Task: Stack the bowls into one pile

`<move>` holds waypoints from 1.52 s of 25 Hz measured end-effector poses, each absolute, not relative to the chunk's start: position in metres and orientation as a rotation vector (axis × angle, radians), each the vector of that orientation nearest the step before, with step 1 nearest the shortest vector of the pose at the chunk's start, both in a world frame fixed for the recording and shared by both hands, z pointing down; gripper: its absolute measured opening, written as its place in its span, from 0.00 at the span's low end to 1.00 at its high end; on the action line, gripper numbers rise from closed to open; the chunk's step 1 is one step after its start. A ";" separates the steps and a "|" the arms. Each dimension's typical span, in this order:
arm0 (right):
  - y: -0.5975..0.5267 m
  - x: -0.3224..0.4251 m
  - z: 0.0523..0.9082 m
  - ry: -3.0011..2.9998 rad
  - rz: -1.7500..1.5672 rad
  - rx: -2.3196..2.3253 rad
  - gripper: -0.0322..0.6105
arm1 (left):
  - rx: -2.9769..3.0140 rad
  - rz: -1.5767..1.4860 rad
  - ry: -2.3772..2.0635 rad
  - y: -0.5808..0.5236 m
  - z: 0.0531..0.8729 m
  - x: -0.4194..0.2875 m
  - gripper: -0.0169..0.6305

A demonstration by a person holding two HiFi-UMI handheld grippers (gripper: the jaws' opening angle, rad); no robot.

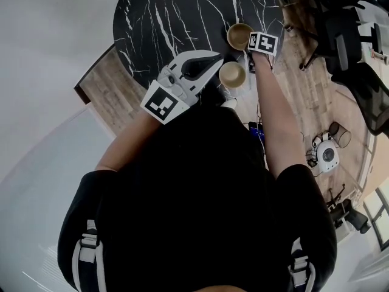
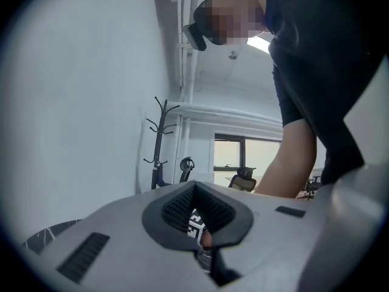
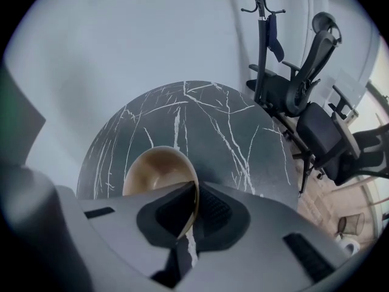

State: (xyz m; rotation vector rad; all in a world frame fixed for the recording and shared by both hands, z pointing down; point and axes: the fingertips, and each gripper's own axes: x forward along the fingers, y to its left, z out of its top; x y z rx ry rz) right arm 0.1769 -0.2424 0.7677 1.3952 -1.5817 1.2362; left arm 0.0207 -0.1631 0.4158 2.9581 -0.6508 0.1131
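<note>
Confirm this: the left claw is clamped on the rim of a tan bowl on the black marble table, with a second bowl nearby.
Not quite: it is the right claw that is clamped on the rim of the tan bowl, as the right gripper view shows; the left claw holds nothing. The black marble table and the second bowl nearby are as stated.

The black marble table (image 1: 164,23) carries a near bowl (image 1: 232,74); a far bowl (image 1: 239,36).
</note>
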 end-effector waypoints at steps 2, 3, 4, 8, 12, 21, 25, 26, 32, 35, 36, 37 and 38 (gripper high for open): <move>-0.243 0.177 0.762 -1.596 1.233 1.398 0.07 | 2.953 0.105 -0.659 -0.160 0.414 0.022 0.03; -0.243 0.177 0.759 -1.604 1.230 1.399 0.07 | 2.950 0.103 -0.662 -0.158 0.413 0.023 0.03; -0.243 0.177 0.756 -1.610 1.228 1.399 0.07 | 2.950 0.101 -0.665 -0.156 0.412 0.024 0.03; -0.239 0.176 0.743 -1.641 1.241 1.390 0.07 | 2.968 0.097 -0.664 -0.145 0.407 0.030 0.03; -0.232 0.174 0.729 -1.675 1.241 1.372 0.07 | 2.967 0.081 -0.667 -0.134 0.401 0.036 0.03; -0.209 0.162 0.691 -1.776 1.189 1.334 0.07 | 2.988 0.044 -0.721 -0.112 0.383 0.050 0.03; -0.192 0.158 0.683 -1.811 1.155 1.294 0.07 | 2.995 0.043 -0.757 -0.098 0.376 0.052 0.03; -0.189 0.158 0.682 -1.818 1.147 1.285 0.07 | 2.995 0.044 -0.765 -0.094 0.375 0.053 0.03; -0.157 0.156 0.686 -1.810 1.148 1.237 0.07 | 2.983 0.060 -0.808 -0.074 0.376 0.053 0.03; -0.143 0.155 0.689 -1.812 1.146 1.212 0.07 | 2.986 0.062 -0.830 -0.067 0.375 0.053 0.03; -0.139 0.155 0.690 -1.812 1.146 1.205 0.07 | 2.987 0.061 -0.835 -0.064 0.374 0.053 0.03; -0.134 0.154 0.692 -1.811 1.146 1.197 0.07 | 2.986 0.059 -0.841 -0.061 0.373 0.054 0.03; -0.129 0.154 0.693 -1.811 1.146 1.188 0.07 | 2.986 0.056 -0.847 -0.058 0.372 0.054 0.03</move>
